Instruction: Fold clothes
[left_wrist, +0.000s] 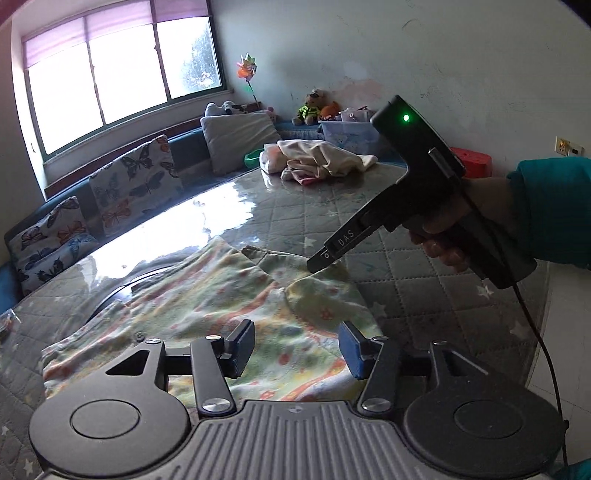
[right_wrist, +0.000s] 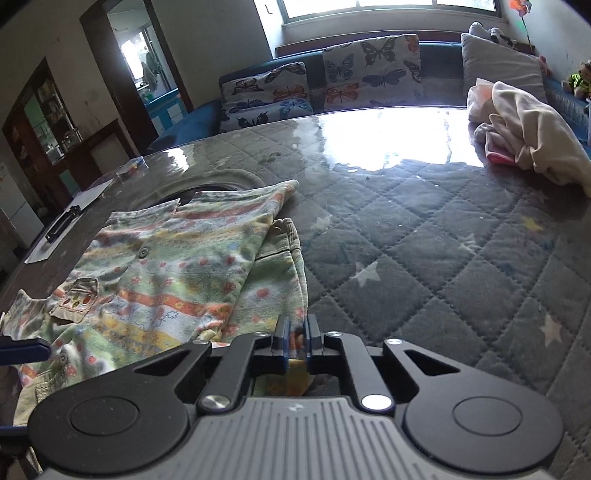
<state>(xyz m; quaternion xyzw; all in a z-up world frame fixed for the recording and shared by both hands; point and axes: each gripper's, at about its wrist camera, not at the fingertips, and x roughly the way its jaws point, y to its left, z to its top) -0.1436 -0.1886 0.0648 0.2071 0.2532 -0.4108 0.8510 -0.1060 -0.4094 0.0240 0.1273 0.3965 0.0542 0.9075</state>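
Observation:
A small flower-print shirt (left_wrist: 221, 295) with buttons lies on the quilted table, partly folded. It also shows in the right wrist view (right_wrist: 177, 280), with a chest pocket. My left gripper (left_wrist: 295, 347) is open and empty, just above the shirt's near part. My right gripper (right_wrist: 296, 339) is shut on the shirt's edge at its right side; in the left wrist view its tip (left_wrist: 321, 260) pinches a raised fold of cloth. A left fingertip (right_wrist: 26, 349) shows at the left edge of the right wrist view.
The table (right_wrist: 424, 240) has a glossy cover over a grey star quilt. A pile of cream and pink clothes (left_wrist: 317, 157) lies at its far side. A sofa with butterfly cushions (left_wrist: 136, 184) stands behind. A clipboard (right_wrist: 62, 225) lies at the table's left edge.

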